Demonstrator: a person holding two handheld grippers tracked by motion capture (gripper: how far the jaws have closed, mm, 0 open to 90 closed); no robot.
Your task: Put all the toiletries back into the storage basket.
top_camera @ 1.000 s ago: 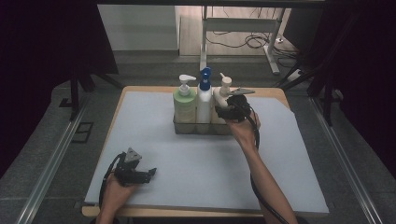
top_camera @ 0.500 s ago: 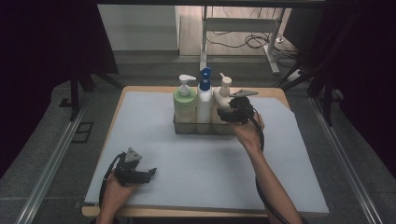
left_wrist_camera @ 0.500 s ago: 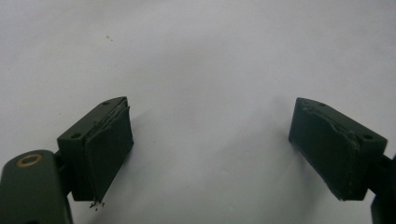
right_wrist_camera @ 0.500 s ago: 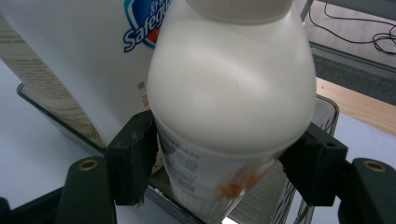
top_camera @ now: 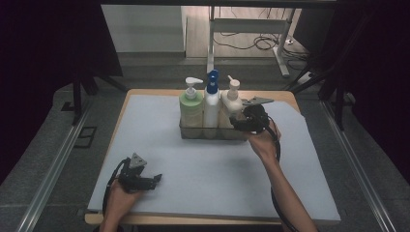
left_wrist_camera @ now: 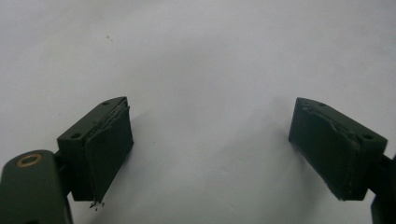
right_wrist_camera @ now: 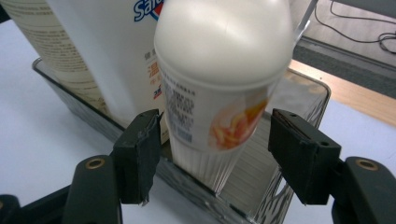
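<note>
Three bottles stand in a clear tray (top_camera: 241, 136) at the back of the table: a green pump bottle (top_camera: 191, 112), a white bottle with a blue spray top (top_camera: 211, 104), and a cream pump bottle (top_camera: 231, 100). My right gripper (top_camera: 235, 121) is at the tray's right end. It is open, its jaws on either side of the cream bottle (right_wrist_camera: 219, 79) low on its body, with a gap on the right side. My left gripper (top_camera: 155, 179) rests near the front left of the mat, open (left_wrist_camera: 210, 105), with nothing between its jaws.
A white mat (top_camera: 203, 169) covers the wooden table. The tray's wall (right_wrist_camera: 299, 93) runs just behind my right jaws. Metal rails flank the table on the floor, and a desk frame with cables (top_camera: 251, 38) stands beyond the far edge.
My right gripper has shifted a little to the right and nearer the person, staying at the cream bottle. The left gripper has not moved.
</note>
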